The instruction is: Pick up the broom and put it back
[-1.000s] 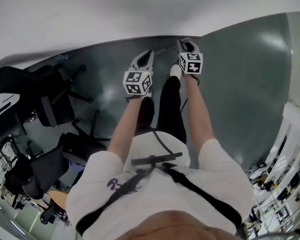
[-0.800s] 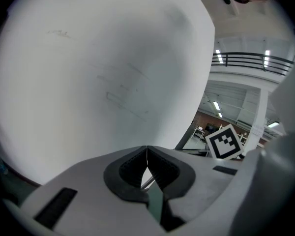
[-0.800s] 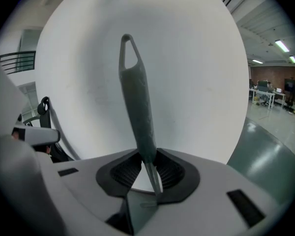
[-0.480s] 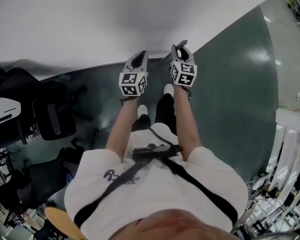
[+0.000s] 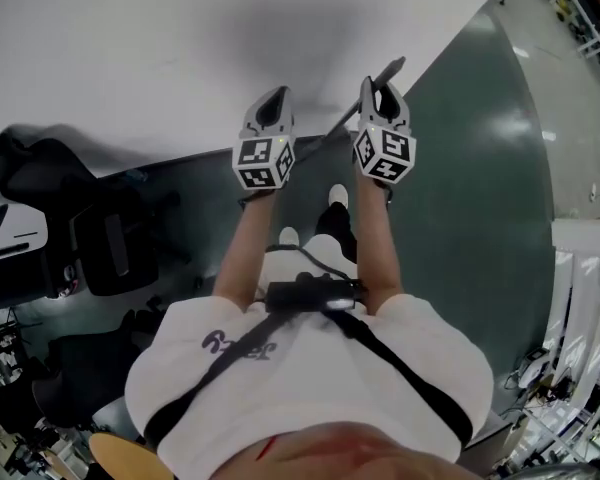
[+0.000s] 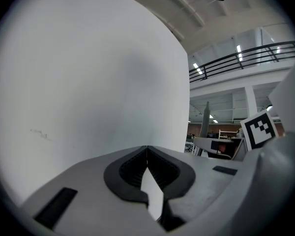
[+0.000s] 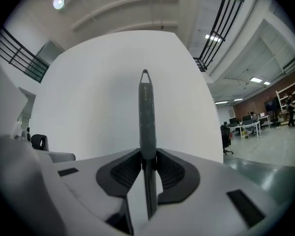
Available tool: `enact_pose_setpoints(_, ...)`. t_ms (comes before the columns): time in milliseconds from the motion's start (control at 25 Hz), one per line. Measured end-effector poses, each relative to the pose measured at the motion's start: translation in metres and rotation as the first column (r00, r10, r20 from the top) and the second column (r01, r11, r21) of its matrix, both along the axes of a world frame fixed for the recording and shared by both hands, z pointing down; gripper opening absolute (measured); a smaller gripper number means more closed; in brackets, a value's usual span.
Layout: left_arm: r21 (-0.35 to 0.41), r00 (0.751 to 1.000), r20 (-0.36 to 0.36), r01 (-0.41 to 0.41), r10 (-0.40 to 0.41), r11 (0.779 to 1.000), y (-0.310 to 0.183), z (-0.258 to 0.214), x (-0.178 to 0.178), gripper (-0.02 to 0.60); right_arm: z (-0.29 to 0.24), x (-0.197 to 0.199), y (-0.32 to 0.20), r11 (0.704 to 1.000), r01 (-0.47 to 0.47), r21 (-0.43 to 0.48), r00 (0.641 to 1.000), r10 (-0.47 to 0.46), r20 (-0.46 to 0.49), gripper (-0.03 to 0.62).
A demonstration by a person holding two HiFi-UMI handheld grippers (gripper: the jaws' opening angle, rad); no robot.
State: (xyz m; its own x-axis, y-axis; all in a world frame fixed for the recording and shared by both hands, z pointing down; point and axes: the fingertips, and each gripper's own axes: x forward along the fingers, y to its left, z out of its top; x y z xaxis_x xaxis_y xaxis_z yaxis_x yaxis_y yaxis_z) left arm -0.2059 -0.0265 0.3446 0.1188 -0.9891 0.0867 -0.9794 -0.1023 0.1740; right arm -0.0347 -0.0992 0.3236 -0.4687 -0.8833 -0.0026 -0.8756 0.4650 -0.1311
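while both grippers face the white wall (image 5: 130, 48), the right gripper (image 5: 382, 90) has its fingers (image 7: 120, 173) clamped on the grey broom handle (image 7: 146, 112), which rises toward 12 o'clock in the right gripper view. left gripper (image 5: 272, 100) sits at its 9 o'clock, fingers pressed together, empty.

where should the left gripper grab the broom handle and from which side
Probably the bare stretch of the broom handle just below the right gripper, which is already shut on it near its top end. The thin round shaft slants toward the left gripper, so come across from that side, jaws opened first; they are shut on nothing.
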Motion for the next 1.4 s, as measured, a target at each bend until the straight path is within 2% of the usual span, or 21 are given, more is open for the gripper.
enact_pose_setpoints(320,0.085,0.996,0.043,-0.075,0.072,0.994,0.015,-0.041,0.02,0.012,-0.059,-0.005,0.046,0.99,-0.001,0.139,1.0,0.002,-0.009,0.103)
enact_pose_setpoints(520,0.135,0.994,0.047,-0.106,0.101,0.985,0.02,-0.067,0.037,0.012,-0.066,0.008,0.056,0.99,-0.023,0.139,1.0,0.026,-0.017,0.103)
enact_pose_setpoints(760,0.148,0.986,0.022,-0.168,0.167,0.975,0.015,-0.07,0.063,0.012,-0.065,0.035,0.062,0.988,-0.065,0.137,0.998,0.068,-0.017,0.103)
enact_pose_setpoints(960,0.131,0.968,0.024,-0.251,0.25,0.959,0.003,-0.061,0.107,0.012,-0.058,0.073,0.061,0.985,-0.122,0.122,0.992,0.125,-0.018,0.103)
enact_pose_setpoints(1160,0.103,0.939,-0.012,-0.34,0.343,0.935,-0.007,-0.051,0.149,0.012,-0.038,0.113,0.056,0.981,-0.179,0.077,0.983,0.182,-0.033,0.103)
enact_pose_setpoints(1400,0.039,0.91,-0.019,-0.414,0.415,0.909,-0.027,-0.021,0.195,0.012,-0.004,0.153,0.038,0.972,-0.234,0.011,0.97,0.234,-0.071,0.103)
